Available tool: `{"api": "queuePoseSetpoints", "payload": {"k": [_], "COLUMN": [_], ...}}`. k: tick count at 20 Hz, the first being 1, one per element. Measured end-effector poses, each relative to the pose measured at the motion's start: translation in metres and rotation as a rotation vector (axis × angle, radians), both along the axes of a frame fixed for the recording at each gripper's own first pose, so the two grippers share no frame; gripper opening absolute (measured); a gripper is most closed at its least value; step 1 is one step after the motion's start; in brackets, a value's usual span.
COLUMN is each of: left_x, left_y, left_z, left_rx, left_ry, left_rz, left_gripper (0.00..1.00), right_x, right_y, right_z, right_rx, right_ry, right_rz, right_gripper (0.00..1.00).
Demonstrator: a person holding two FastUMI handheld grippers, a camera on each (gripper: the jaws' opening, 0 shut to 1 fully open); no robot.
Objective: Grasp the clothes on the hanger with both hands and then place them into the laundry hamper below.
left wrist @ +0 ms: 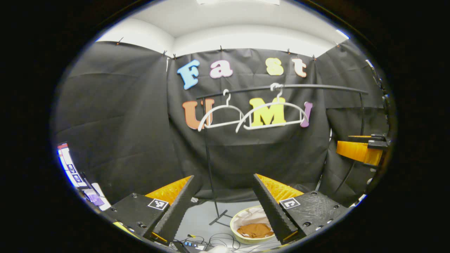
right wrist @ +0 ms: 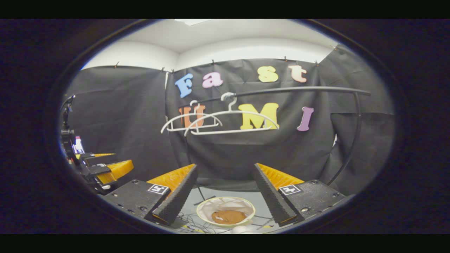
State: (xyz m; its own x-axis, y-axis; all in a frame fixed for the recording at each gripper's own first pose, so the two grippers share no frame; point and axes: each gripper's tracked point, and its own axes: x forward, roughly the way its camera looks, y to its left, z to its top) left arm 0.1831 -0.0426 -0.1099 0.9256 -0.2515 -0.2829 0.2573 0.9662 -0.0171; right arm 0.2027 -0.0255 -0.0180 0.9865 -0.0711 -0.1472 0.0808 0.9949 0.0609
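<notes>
Both grippers stood wide open and empty: the left gripper (left wrist: 223, 207) and the right gripper (right wrist: 225, 196) at the bottom of their frames. Between the fingers, lower centre, the round cream laundry hamper (left wrist: 236, 232) (right wrist: 204, 215) sat on the floor, holding the crumpled brown garment (left wrist: 255, 230) (right wrist: 227, 216). Two bare white plastic hangers (left wrist: 269, 116) (right wrist: 225, 121) hung from the black rail (left wrist: 316, 86) (right wrist: 299, 89) above, with open room beneath.

the left gripper (left wrist: 223, 207) carries two wedge-shaped fingers with ribbed inner faces, each mounted on a flat black block with round screws and a small square black-and-white marker. the right gripper (right wrist: 225, 195) has the same build: ribbed wedges, screwed black blocks, one square marker per side.
</notes>
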Motion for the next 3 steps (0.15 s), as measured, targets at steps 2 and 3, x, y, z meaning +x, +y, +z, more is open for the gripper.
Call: {"api": "queuePoseSetpoints", "payload": {"k": [2, 3], "left_x": [-0.004, -0.007], "left_y": [0.010, 0.010], "left_z": [0.021, 0.028], "left_rx": [0.014, 0.007], "left_ry": [-0.044, -0.051], "left_rz": [0.021, 0.020], "left_gripper": [1.00, 1.00], "right_x": [-0.023, -0.034], "right_y": [-0.010, -0.008], "right_z": [0.021, 0.028], "right_rx": [-0.032, -0.029], "right_ry": [-0.060, -0.075], "right_rz": [-0.056, -0.064], "right_gripper": [0.96, 0.99]}}
